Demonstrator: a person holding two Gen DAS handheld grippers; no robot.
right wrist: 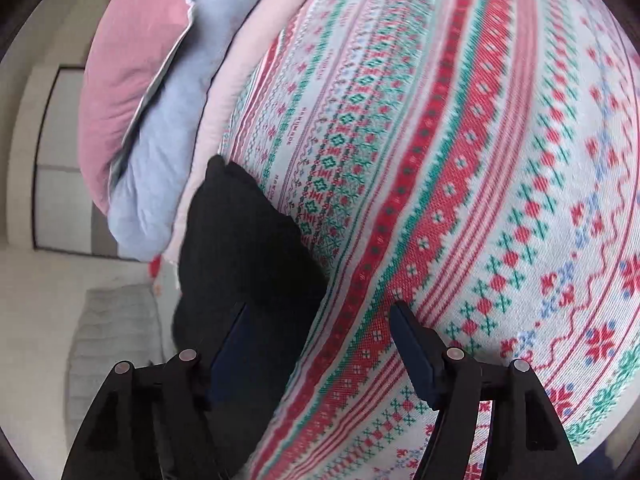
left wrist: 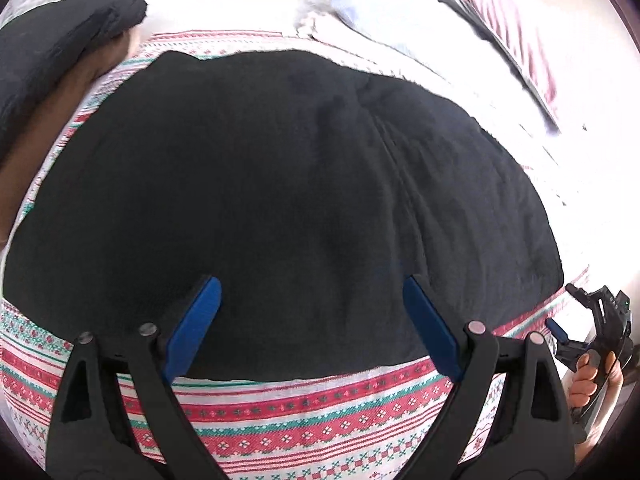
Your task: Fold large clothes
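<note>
L tool (left wrist: 312,328) jaws wide over black garment (left wrist: 280,200), R tool (right wrist: 320,344) gaping, empty, on patterned bedspread (right wrist: 460,200)

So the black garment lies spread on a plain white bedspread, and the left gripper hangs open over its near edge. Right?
Not quite. The bedspread is not plain white: it has red and green patterned bands, as the left wrist view shows. The black garment does lie spread on it, with the left gripper open over its near edge.
</note>
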